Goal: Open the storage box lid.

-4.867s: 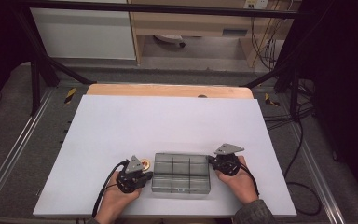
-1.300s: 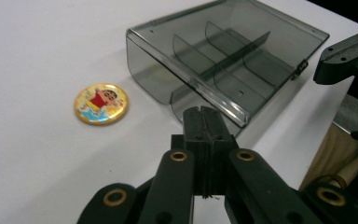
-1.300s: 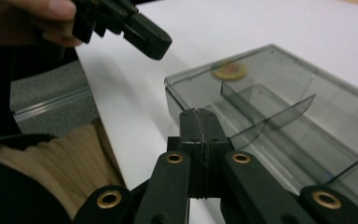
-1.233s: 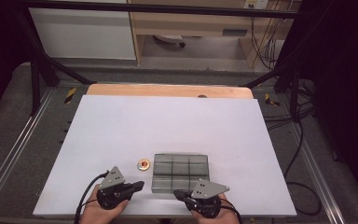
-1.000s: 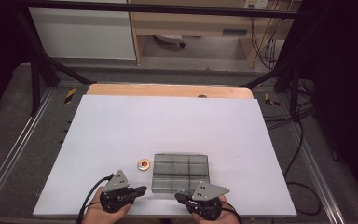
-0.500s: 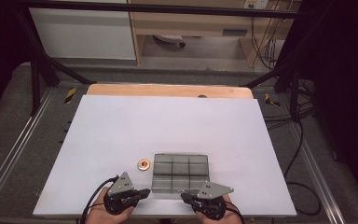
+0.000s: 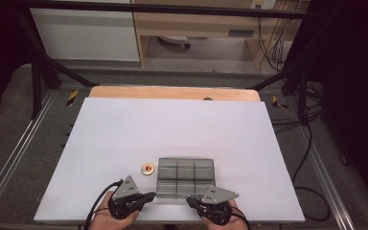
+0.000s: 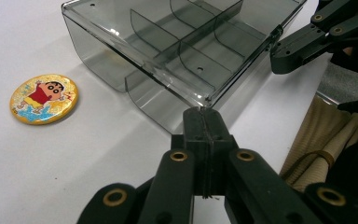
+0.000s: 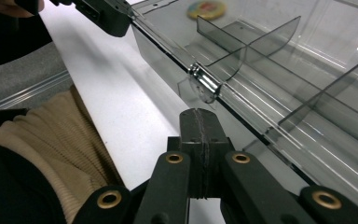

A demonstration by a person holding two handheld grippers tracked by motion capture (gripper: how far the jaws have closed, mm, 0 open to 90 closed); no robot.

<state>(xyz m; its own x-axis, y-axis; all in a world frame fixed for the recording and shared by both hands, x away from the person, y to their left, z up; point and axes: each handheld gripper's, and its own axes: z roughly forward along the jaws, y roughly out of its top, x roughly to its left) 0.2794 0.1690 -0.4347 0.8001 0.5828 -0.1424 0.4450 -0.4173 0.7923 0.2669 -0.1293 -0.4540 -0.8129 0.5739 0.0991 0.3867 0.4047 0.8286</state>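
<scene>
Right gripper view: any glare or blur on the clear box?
Right gripper view: bright streaks of glare along the clear box and its dividers; the badge beyond is soft. Left gripper view: the box and badge look sharp, glare mild. High view: even light, little detail.

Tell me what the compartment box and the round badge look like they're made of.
Box: smoky, see-through hard plastic, glossy; the table and its dividers show through the walls, and a small metal latch glints. Badge: probably a tin pin-back button with a glossy printed cartoon face; its back is hidden.

2 tools (image 7: 151, 196) (image 7: 190, 201), box (image 7: 185, 175), badge (image 7: 147, 168)
</scene>
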